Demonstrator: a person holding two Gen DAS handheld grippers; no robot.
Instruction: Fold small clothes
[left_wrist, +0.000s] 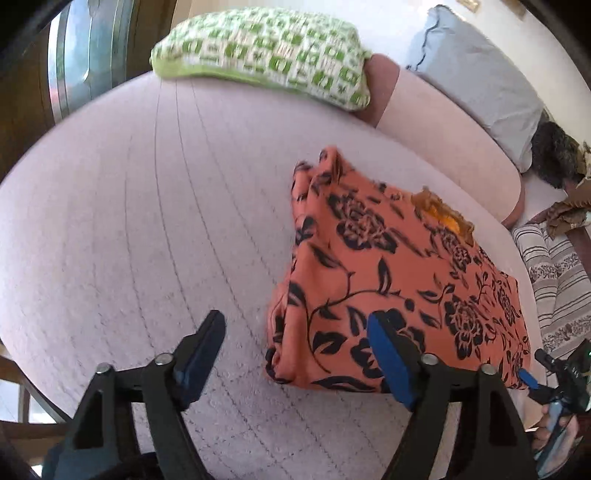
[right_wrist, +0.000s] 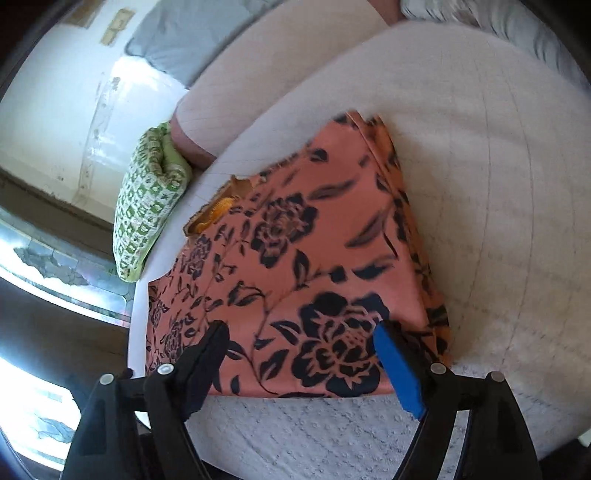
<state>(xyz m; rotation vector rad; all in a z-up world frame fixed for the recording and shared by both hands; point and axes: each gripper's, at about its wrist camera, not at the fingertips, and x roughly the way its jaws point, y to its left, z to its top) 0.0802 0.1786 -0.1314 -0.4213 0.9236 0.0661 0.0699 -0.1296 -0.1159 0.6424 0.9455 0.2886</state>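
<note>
An orange garment with a black flower print (left_wrist: 388, 280) lies folded into a rough rectangle on the pale quilted bed cover (left_wrist: 147, 221). My left gripper (left_wrist: 295, 354) is open and empty, just above the cover at the garment's near left corner. In the right wrist view the same garment (right_wrist: 303, 258) lies in front of my right gripper (right_wrist: 299, 358), which is open and empty over the garment's near edge. The right gripper also shows in the left wrist view at the far right edge (left_wrist: 532, 380).
A green and white patterned pillow (left_wrist: 266, 48) lies at the back of the bed. A grey pillow (left_wrist: 480, 74) and a pink bolster (left_wrist: 443, 133) lie at the back right. A striped cloth (left_wrist: 554, 280) hangs off the right side. The bed's edge runs along the garment's left side (right_wrist: 136, 332).
</note>
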